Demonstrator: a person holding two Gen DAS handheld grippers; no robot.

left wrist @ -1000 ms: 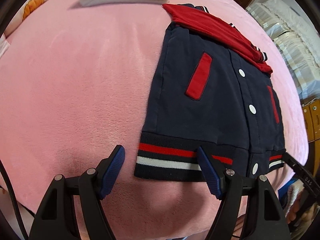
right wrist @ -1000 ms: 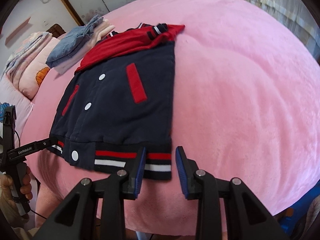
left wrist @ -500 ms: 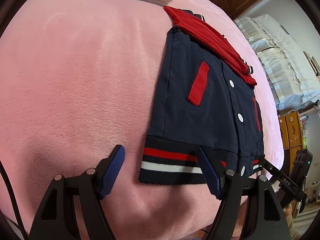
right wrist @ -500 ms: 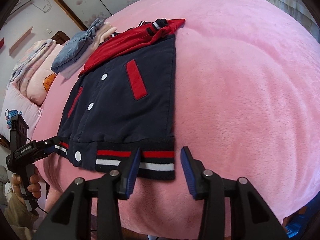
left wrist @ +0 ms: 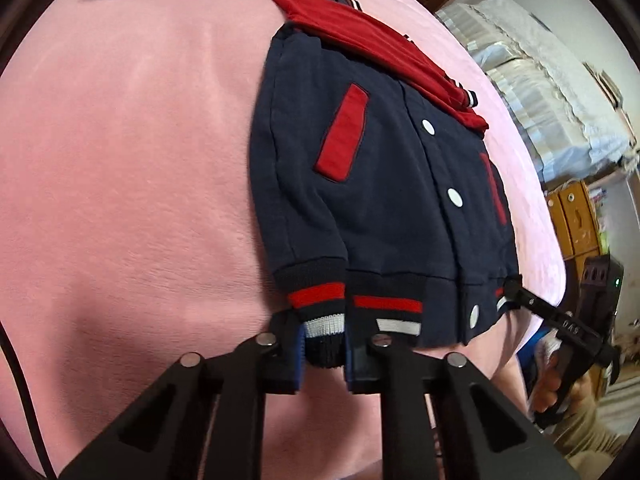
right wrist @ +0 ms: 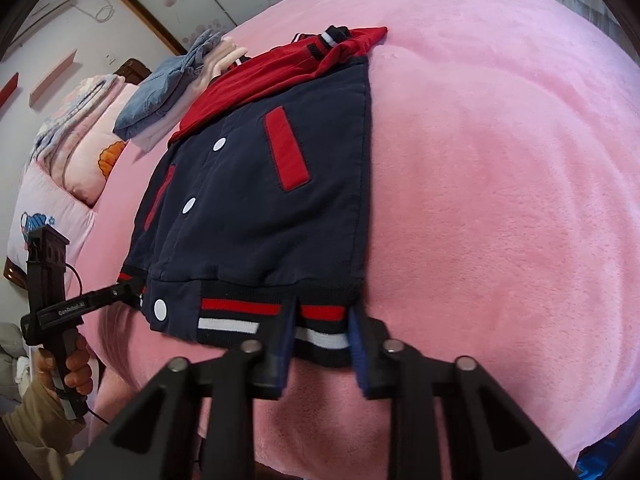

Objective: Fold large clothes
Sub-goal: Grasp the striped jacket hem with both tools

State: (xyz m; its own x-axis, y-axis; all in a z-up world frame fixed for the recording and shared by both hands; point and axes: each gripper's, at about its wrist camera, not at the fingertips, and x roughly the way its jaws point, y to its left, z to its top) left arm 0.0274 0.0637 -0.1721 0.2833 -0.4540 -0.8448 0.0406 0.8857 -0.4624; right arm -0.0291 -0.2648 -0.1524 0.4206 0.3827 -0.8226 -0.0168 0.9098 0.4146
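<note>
Both grippers clamped on jacket hem
Left gripper [left wrist: 324, 350] and right gripper [right wrist: 320, 344] pinch the striped hem of the jacket [left wrist: 380, 184] on pink blanket [left wrist: 128, 168]

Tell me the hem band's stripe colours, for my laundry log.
The hem band is navy with one red and one white stripe, clearest in the right wrist view.

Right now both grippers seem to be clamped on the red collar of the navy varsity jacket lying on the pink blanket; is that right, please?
Not quite: the left gripper and right gripper grip the striped ribbed hem of the navy varsity jacket, not the collar, as both wrist views show. It does lie on the pink blanket.
</note>
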